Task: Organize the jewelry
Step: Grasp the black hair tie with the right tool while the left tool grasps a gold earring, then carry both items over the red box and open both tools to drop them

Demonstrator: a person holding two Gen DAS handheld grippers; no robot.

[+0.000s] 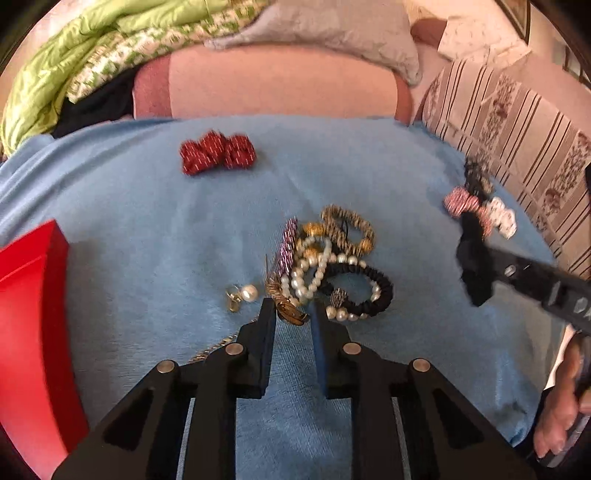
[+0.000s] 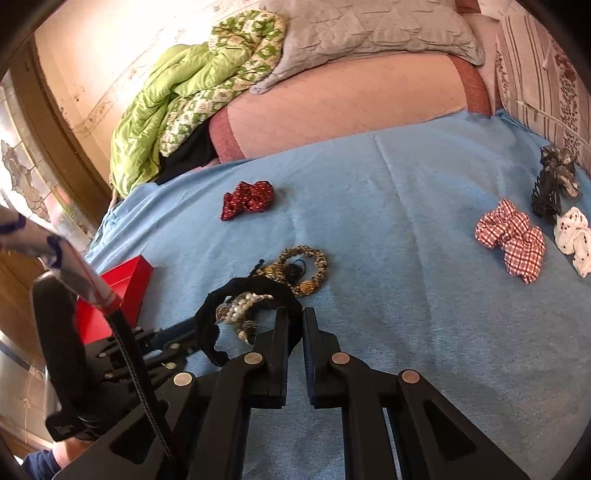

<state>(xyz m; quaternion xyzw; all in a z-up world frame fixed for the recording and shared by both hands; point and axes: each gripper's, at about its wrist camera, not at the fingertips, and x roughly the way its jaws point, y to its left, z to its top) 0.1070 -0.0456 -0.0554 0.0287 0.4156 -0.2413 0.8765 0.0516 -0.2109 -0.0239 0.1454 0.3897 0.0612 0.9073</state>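
A jewelry pile lies on the blue blanket (image 1: 147, 221): pearl bracelets (image 1: 310, 273), a black beaded band (image 1: 369, 291), leopard-print ties (image 1: 347, 225), a purple beaded clip (image 1: 288, 243) and a pearl earring (image 1: 242, 293). My left gripper (image 1: 293, 314) stands at the pile's near edge, narrowly set with a gold piece (image 1: 291, 315) pinched between its pads; a thin chain (image 1: 218, 347) trails to the left. My right gripper (image 2: 295, 314) is shut on a black scrunchie (image 2: 210, 332), which hangs over the pile. In the left wrist view that right gripper (image 1: 495, 258) holds the scrunchie (image 1: 472, 258) at the right.
A red box (image 1: 29, 314) stands at the left. A dark red scrunchie (image 1: 218, 153) lies farther back. At the right lie a red checked scrunchie (image 2: 513, 236), a white one (image 2: 572, 236) and a black claw clip (image 2: 546, 195). A green quilt (image 2: 166, 110) and a grey pillow (image 2: 369, 29) lie behind.
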